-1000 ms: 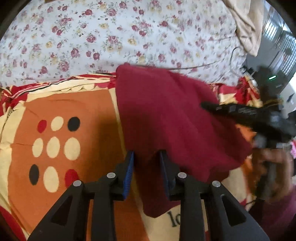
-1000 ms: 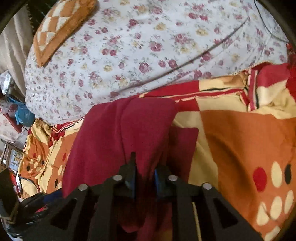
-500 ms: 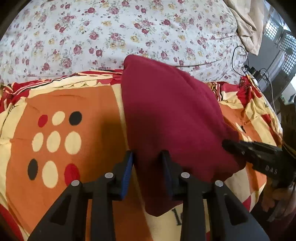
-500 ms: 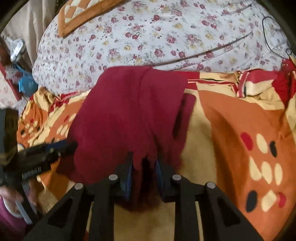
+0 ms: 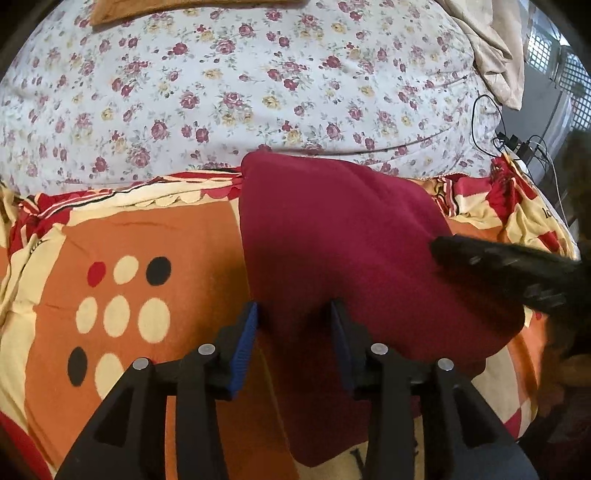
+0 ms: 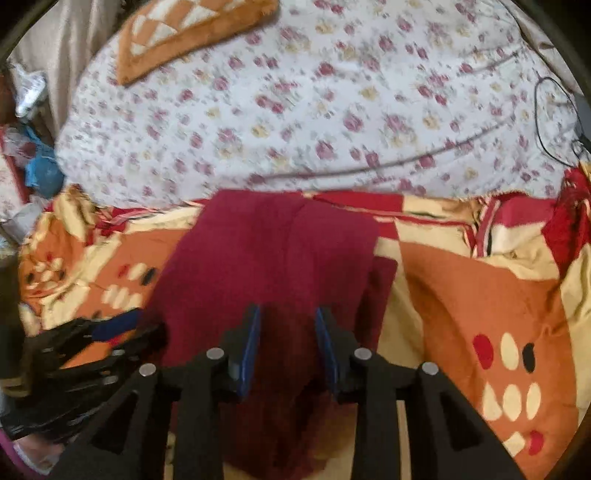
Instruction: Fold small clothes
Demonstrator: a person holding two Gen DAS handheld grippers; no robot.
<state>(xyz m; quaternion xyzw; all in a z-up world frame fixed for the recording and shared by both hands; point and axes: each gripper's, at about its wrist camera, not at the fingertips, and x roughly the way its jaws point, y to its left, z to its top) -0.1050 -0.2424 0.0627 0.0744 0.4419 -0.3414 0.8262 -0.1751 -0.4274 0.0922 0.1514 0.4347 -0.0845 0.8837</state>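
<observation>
A maroon garment [image 5: 332, 236] lies folded on the orange, cream and red blanket [image 5: 122, 236]. My left gripper [image 5: 293, 317] hovers over its near left edge. The jaws are opening, and the cloth lies slack between and under them, free of the blue pads. In the right wrist view the same garment [image 6: 273, 258] shows a centre crease. My right gripper [image 6: 287, 325] stands over its near end, jaws opening, with cloth below but not pinched. One of the right gripper's black fingers [image 5: 487, 262] reaches in over the garment's right side.
A floral sheet [image 5: 258, 92] covers the bed beyond the blanket. An orange checked cushion [image 6: 184, 33] lies at the far end. Cables and a charger [image 5: 517, 144] sit at the bed's right edge. Beige cloth [image 5: 495, 55] hangs there, and clutter [image 6: 40, 170] lies off the other side.
Both pairs of jaws have widened and let go of the maroon cloth, which now lies flatter on the blanket. The right gripper has shifted sideways and rolled.
</observation>
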